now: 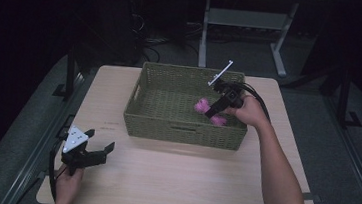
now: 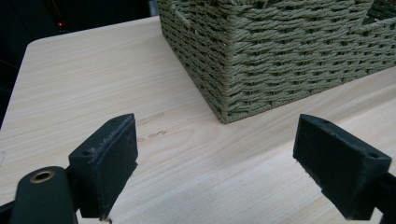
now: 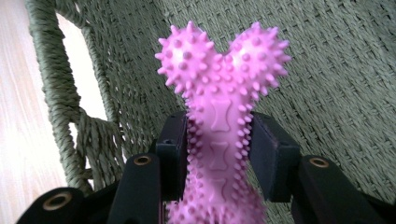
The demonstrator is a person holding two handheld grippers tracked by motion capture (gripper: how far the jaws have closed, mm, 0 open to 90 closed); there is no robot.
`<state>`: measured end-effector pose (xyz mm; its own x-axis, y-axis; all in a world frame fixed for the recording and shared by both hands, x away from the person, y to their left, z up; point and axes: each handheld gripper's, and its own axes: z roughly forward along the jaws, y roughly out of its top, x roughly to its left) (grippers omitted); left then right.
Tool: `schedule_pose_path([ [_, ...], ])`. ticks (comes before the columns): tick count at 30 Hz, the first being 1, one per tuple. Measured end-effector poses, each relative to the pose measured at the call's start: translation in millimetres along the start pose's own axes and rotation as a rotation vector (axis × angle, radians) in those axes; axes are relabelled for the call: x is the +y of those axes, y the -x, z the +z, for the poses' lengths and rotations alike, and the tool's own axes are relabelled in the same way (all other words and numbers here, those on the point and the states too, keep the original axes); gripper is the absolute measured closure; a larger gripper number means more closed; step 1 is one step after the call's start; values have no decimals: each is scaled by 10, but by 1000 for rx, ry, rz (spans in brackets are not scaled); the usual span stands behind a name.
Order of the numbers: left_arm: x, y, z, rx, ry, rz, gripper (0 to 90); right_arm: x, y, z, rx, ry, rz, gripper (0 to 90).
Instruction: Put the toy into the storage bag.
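Right gripper (image 1: 217, 107) is reaching down into the green woven basket (image 1: 184, 131), jaws clamped on the shaft of a pink spiky bone toy (image 3: 219, 116). In the right gripper view the toy sits squarely btwn the two black pads (image 3: 273, 156), both pressing its sides, knobbly forked end sticking out past the tips toward the basket's inner wall. Off to that gripper's left there's a handle cutout (image 3: 77, 70) in the basket wall w/ light wood showing thru it. From the high view the toy (image 1: 201, 105) is inside the basket, toward its right side, one pink end on either side of the gripper. Can't tell if it's touching the basket floor or hanging just above it. The person's right hand (image 1: 250, 110) is wrapped around the gripper body, forearm coming over the basket's front right corner.

Left gripper (image 1: 95, 152) is well apart from all that, down near the front left corner of the wooden table (image 1: 181, 182), jaws spread wide, nothing in them. In the left gripper view its pads (image 2: 109, 161) hover over bare tabletop, w/ a corner of the basket (image 2: 224, 100) ahead of it and a bit to its right, not touching.
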<state>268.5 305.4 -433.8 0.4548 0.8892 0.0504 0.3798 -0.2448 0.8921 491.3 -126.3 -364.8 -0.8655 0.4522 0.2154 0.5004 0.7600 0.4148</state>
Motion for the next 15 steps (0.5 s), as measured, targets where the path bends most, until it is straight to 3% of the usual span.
schedule_pose_path([
  [15, -1, -3, -3, 0, 0, -1, 133, 22, -13, 194, 17, -58, -3, 582],
])
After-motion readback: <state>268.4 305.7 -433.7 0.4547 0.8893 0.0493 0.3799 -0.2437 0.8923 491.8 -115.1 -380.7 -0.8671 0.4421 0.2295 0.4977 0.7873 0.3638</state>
